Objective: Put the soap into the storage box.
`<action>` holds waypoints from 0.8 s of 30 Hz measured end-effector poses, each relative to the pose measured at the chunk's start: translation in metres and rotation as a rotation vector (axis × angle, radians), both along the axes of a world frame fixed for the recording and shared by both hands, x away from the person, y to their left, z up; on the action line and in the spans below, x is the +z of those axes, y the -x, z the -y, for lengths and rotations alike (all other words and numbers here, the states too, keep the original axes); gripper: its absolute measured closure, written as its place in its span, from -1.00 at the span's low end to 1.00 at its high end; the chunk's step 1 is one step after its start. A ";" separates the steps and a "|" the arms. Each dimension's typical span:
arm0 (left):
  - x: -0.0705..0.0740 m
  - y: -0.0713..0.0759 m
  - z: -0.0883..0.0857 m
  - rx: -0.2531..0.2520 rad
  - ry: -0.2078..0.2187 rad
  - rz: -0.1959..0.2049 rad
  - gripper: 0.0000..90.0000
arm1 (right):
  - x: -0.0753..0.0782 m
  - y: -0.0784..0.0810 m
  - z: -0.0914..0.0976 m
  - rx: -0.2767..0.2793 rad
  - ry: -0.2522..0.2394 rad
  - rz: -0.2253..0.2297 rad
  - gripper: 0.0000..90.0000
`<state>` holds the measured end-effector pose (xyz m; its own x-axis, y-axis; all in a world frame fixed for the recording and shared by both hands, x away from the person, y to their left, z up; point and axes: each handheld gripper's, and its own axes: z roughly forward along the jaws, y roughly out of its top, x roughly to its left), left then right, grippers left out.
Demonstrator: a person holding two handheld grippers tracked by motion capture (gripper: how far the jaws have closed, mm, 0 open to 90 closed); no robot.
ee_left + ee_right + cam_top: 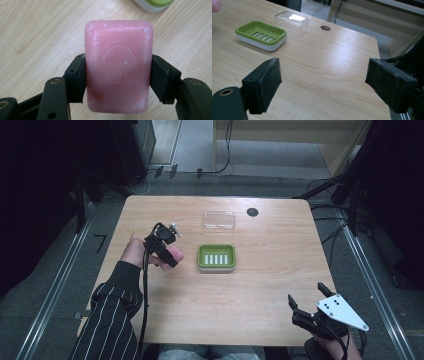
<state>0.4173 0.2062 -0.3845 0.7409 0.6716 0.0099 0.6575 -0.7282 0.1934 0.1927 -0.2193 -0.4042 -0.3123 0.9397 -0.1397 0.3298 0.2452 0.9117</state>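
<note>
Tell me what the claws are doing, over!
Left claw shut on pink soap, beside the green soap dish. Right claw open, idle. Dish empty; clear lid behind it.

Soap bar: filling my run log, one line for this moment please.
left tool: shut on pink soap bar | right tool: open | soap dish: empty

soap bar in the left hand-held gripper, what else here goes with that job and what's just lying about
In the job:
pink soap bar, clamped in the left hand-held gripper
green soap dish
clear lid, probably

Lying about:
right hand-held gripper, open, idle
round hole in table
</note>
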 end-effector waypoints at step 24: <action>0.010 -0.015 0.028 -0.102 -0.014 0.015 -0.15 | 0.000 0.012 0.013 -0.035 -0.009 -0.021 -0.70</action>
